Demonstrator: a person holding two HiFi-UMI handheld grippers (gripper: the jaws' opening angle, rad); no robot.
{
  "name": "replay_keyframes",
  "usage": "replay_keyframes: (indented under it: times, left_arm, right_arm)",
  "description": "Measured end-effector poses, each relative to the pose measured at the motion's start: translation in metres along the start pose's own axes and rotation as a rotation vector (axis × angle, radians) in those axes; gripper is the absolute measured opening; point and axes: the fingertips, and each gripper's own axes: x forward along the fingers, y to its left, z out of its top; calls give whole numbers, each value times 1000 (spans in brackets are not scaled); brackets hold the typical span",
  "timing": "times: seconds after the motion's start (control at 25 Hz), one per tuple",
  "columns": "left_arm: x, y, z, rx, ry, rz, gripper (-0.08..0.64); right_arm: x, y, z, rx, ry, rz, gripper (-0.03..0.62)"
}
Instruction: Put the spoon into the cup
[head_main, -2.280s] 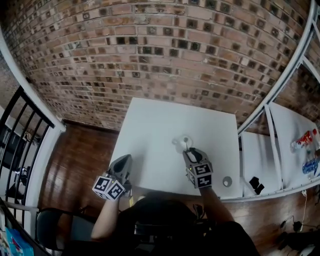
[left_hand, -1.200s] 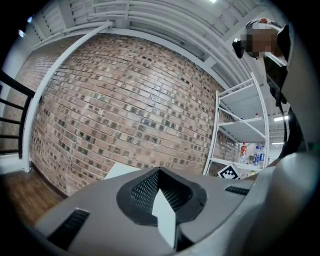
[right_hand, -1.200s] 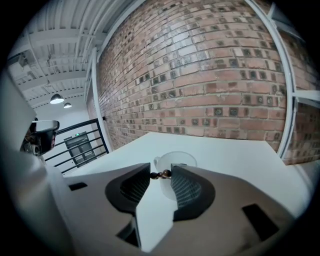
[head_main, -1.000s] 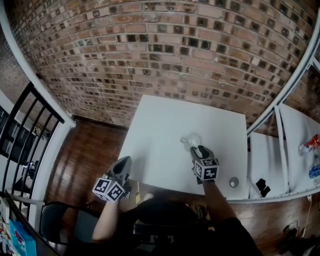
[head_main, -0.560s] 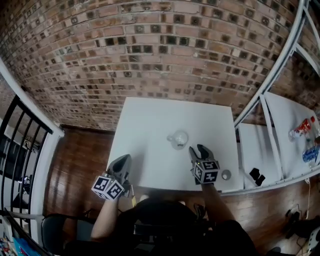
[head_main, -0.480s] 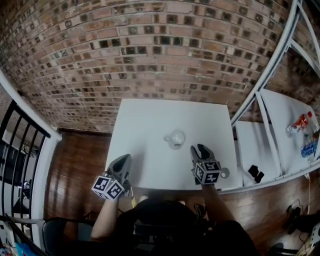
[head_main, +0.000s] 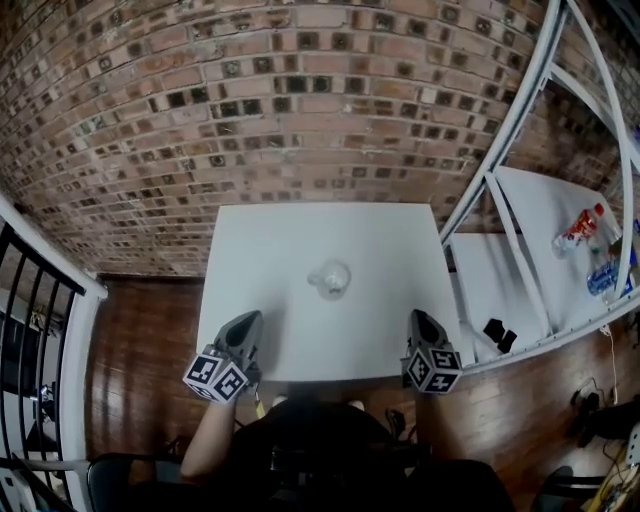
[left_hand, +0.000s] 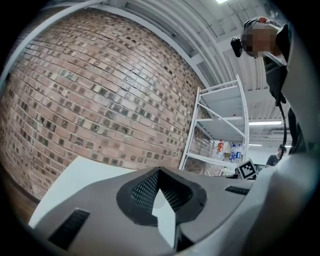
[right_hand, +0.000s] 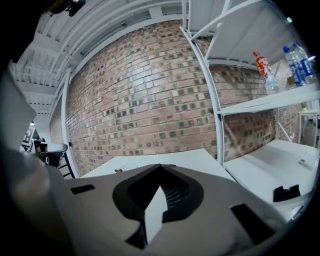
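- Head view shows the white table (head_main: 290, 335) in front of the brick wall, almost bare, so the task's things stand alone on it.
- My left tongs (head_main: 250, 320) hang at the near left edge of the table, jaws together and nothing between them. They are well apart from the cup, I think because this job needs only one hand.
- My right tongs (head_main: 421, 318) are at the near right edge. Their jaws have just been closing and now meet, also on nothing. I judge they have no more business with the spoon.
- The clear cup (head_main: 330, 279) stands upright near the middle of the table, between the two tongs but farther from me.
- The spoon (head_main: 333, 287) seems to rest inside the cup as a grey shape. It is too small to be sure how it leans.
- The bottles (right_hand: 264, 72) on the white rack carry red and blue labels, but I can read no print. The marker cube (head_main: 432, 369) bears only black-and-white squares, no letters.
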Motion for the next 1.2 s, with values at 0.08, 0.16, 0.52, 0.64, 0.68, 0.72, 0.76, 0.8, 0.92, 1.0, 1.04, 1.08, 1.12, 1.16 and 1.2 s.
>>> replay_keyframes:
  times: [0.08,0.16,0.52,0.64,0.68,0.72,0.76,0.8,0.92,1.0,1.04,1.08,1.12,1.16,1.2]
  left_arm:
    - [-1,0,-3,-7,4,6,5]
    - [-4,1,-4,-11,6,16,4]
    - [-9,5,0,-6,-10,42,5]
    - [-10,6,0,-4,-14,48,5]
    - [-10,6,1,-5,-15,50,5]
    - [-10,7,2,-6,-17,52,3]
    - [-10,8,2,-7,-19,54,5]
    - [-10,9,2,-8,-20,58,3]
    - [-13,14,1,-14,-21,70,5]
    - [-17,17,-1,-16,-20,78,5]
    - [-19,19,0,-15,-20,83,5]
    - [-21,21,0,-15,-21,89,5]
    - [-22,24,1,-16,-23,95,5]
    - [-24,26,1,-18,-25,102,5]
    - [-25,27,2,-18,-28,108,5]
  right_arm:
    - [-3,-1,0,-8,-1,-1,5]
    - [-4,2,0,-19,0,11,3]
    - [6,26,-8,-14,24,87,2]
    - [12,35,-10,-40,35,115,2]
    - [13,37,-11,-45,41,120,2]
    - [14,39,-11,-49,47,123,2]
    - [15,40,-12,-50,52,127,2]
    - [16,41,-13,-51,57,129,2]
    - [16,40,-17,-51,65,125,2]
    - [15,38,-19,-50,68,119,2]
    - [16,38,-19,-50,69,118,2]
    - [17,39,-20,-52,70,119,2]
    - [18,39,-20,-56,72,121,2]
    - [19,40,-20,-63,74,122,2]
    - [20,40,-20,-70,76,124,2]
